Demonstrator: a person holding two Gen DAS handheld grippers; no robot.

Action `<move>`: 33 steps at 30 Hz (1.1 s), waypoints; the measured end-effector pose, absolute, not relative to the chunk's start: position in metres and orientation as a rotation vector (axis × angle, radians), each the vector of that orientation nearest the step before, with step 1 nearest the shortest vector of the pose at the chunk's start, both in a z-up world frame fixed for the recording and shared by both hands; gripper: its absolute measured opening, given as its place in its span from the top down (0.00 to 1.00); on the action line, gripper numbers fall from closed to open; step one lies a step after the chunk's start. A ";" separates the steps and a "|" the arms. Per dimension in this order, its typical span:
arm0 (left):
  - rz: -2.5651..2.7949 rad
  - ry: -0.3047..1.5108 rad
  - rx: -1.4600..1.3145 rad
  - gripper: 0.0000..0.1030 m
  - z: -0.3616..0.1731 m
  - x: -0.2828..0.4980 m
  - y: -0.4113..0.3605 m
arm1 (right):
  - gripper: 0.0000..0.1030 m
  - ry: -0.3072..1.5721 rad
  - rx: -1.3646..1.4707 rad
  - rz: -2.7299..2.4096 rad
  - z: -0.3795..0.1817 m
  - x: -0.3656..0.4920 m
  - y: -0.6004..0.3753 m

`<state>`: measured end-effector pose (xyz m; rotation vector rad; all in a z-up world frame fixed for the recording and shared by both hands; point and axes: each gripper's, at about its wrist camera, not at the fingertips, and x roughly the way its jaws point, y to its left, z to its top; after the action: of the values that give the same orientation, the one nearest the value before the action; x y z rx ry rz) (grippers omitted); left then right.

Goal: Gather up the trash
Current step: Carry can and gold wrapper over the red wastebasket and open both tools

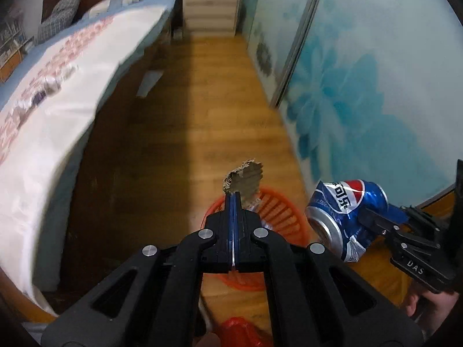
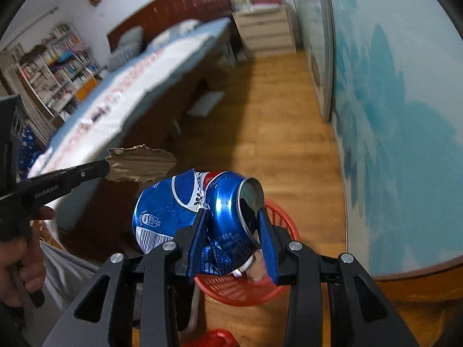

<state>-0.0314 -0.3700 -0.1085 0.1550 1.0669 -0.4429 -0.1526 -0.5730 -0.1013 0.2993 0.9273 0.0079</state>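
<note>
My left gripper (image 1: 233, 195) is shut on a torn scrap of brown cardboard (image 1: 245, 180), which sticks up past its fingertips above an orange-red plastic basket (image 1: 277, 211) on the wooden floor. My right gripper (image 2: 233, 215) is shut on a crushed blue cola can (image 2: 185, 208), held sideways over the same basket (image 2: 277, 217). In the left wrist view the can (image 1: 344, 211) hangs to the right of the cardboard, with the right gripper behind it. In the right wrist view the cardboard (image 2: 140, 163) and the left gripper's fingers (image 2: 86, 170) show at the left.
A bed with a white and blue cover (image 1: 58, 86) fills the left side. A blue flowered sliding door (image 1: 361, 86) runs along the right. A wooden drawer chest (image 1: 211, 8) stands at the far end of the floor strip (image 1: 214, 101). A red bag (image 1: 237, 332) lies near the bottom edge.
</note>
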 end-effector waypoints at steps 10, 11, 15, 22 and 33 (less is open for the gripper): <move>-0.465 1.191 0.236 1.00 -0.145 -0.032 -0.395 | 0.65 1.059 0.335 -0.013 -0.172 -0.114 -0.552; -0.466 1.192 0.238 1.00 -0.145 -0.031 -0.396 | 0.65 1.061 0.332 -0.014 -0.173 -0.110 -0.549; -0.486 1.194 0.245 1.00 -0.147 -0.032 -0.406 | 0.65 1.064 0.326 -0.015 -0.174 -0.110 -0.542; -0.490 1.202 0.245 1.00 -0.148 -0.031 -0.407 | 0.65 1.063 0.333 -0.010 -0.172 -0.108 -0.540; -0.452 1.177 0.152 0.31 -0.132 -0.027 -0.391 | 0.30 1.058 0.266 -0.124 -0.164 -0.109 -0.552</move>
<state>-0.0272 -0.3913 -0.1320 0.1521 1.1769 -0.4517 -0.1094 -0.5521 -0.1644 0.2660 1.0583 -0.1237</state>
